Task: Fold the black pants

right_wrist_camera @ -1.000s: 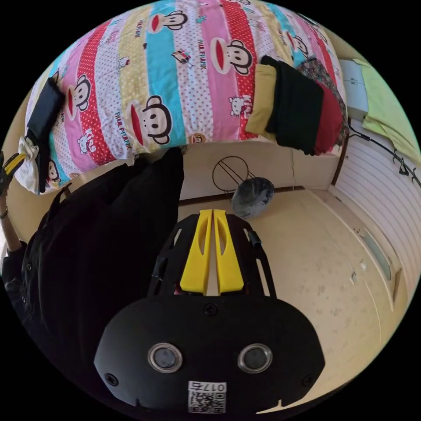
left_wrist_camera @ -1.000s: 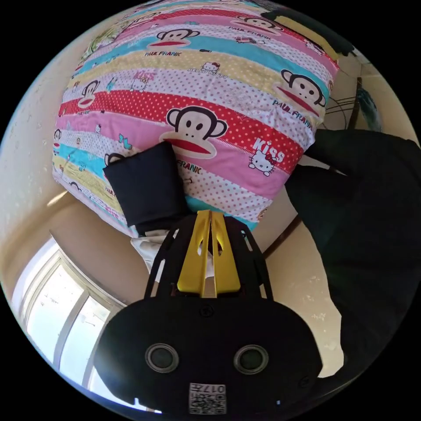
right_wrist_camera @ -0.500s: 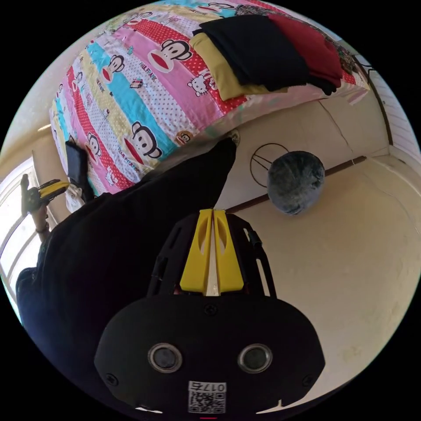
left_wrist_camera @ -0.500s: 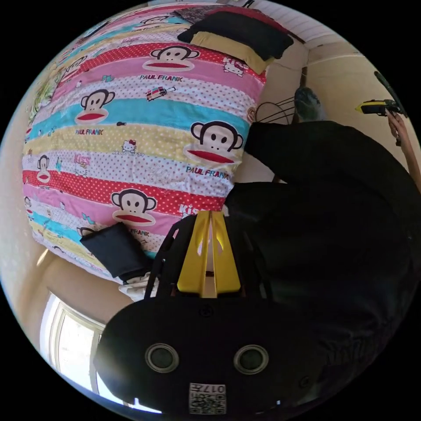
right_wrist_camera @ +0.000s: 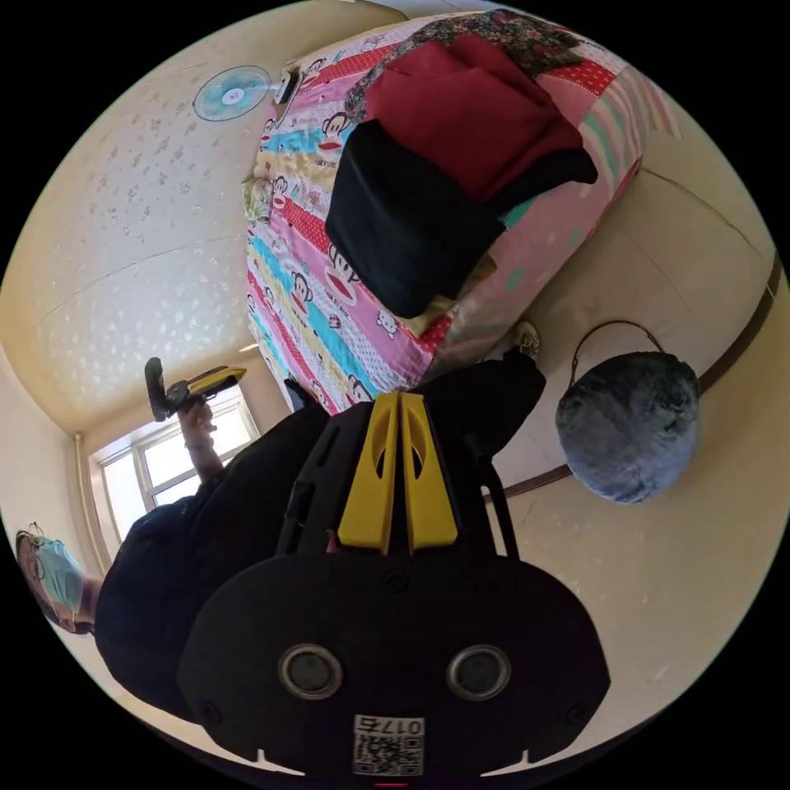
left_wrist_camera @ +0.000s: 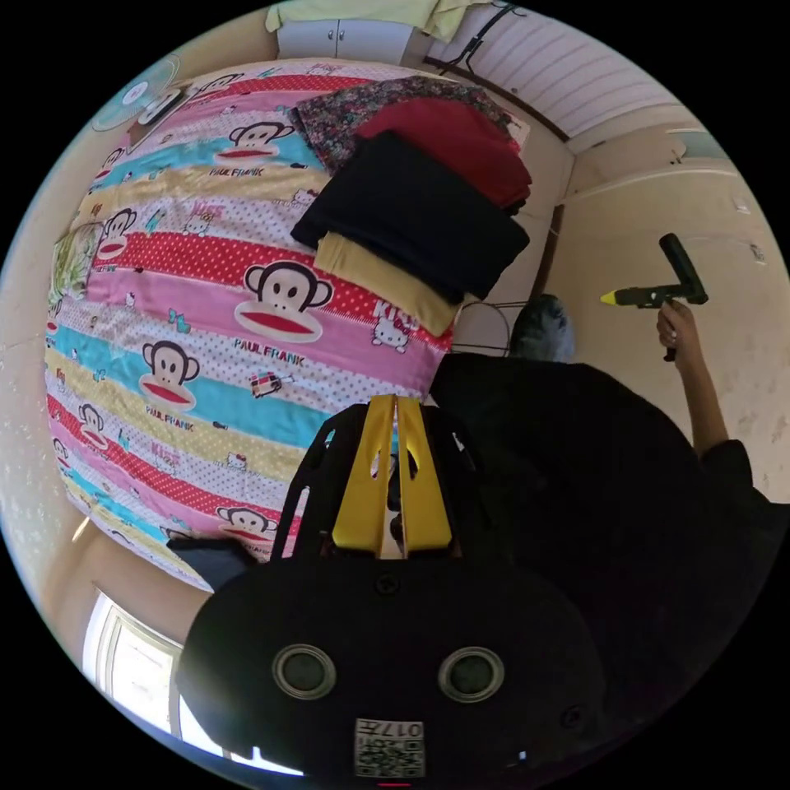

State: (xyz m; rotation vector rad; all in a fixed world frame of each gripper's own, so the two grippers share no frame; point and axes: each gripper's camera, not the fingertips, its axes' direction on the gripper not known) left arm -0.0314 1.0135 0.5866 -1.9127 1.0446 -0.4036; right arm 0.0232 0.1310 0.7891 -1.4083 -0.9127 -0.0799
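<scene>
The black pants (left_wrist_camera: 210, 555) lie folded at the near corner of the bed (left_wrist_camera: 164, 329), partly hidden behind my left gripper's body. My left gripper (left_wrist_camera: 395, 401) is shut with nothing between its yellow jaws, held in the air above the bed edge and apart from the pants. My right gripper (right_wrist_camera: 400, 397) is also shut on nothing, out over the floor beside the bed. Each gripper comes into the other's view, held in a hand: the right gripper (left_wrist_camera: 650, 295) and the left gripper (right_wrist_camera: 193, 387).
A stack of folded clothes sits at the bed's far end: black (left_wrist_camera: 420, 214) on mustard (left_wrist_camera: 387, 284), with red (left_wrist_camera: 453, 144) and floral (left_wrist_camera: 362, 107) beside them. A blue-grey stool (right_wrist_camera: 629, 424) stands by the bed. The person's black clothing (left_wrist_camera: 592, 494) is close by. A window (left_wrist_camera: 132, 683) is behind.
Both cameras have swung and rolled, bringing the clothes stack into view. My left gripper has drawn away from the folded black pants, which stay on the bed corner. Both grippers remain shut.
</scene>
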